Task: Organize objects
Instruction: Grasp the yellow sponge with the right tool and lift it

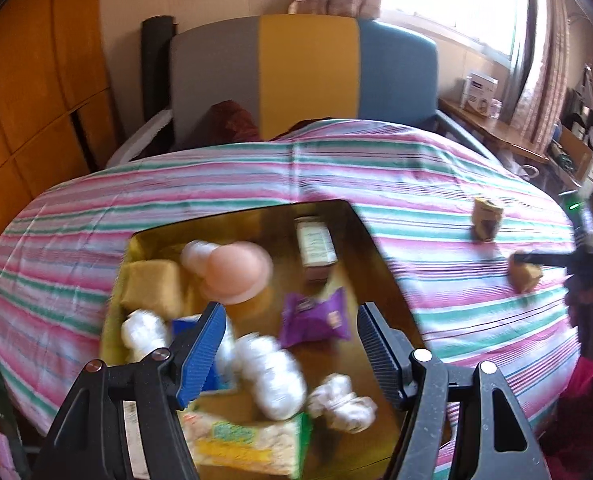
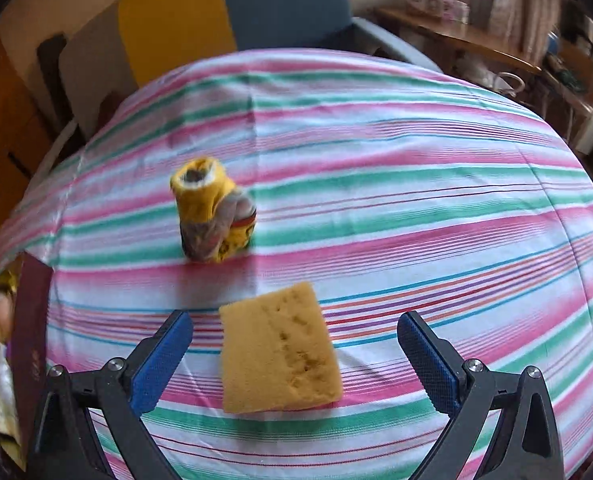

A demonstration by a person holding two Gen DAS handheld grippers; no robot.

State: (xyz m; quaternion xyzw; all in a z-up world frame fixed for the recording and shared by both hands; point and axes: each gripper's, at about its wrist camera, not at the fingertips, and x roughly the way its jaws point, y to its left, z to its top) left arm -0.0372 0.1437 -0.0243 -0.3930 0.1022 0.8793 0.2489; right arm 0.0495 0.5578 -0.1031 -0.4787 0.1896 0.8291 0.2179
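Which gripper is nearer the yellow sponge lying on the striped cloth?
Right. The right gripper is open with the yellow sponge between its fingers, not yet gripped. The left gripper is open over the box of items, off to the sponge's left.

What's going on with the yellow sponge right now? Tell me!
Right gripper open, fingers either side of the sponge, not touching. Left gripper open over the box. Rolled sock lies beyond, nothing in the way.

The right gripper [image 2: 296,354] hangs with jaws wide over a yellow sponge [image 2: 279,350] — flat on the striped cloth [image 2: 416,184]. A rolled sock [image 2: 213,214] stands just beyond.
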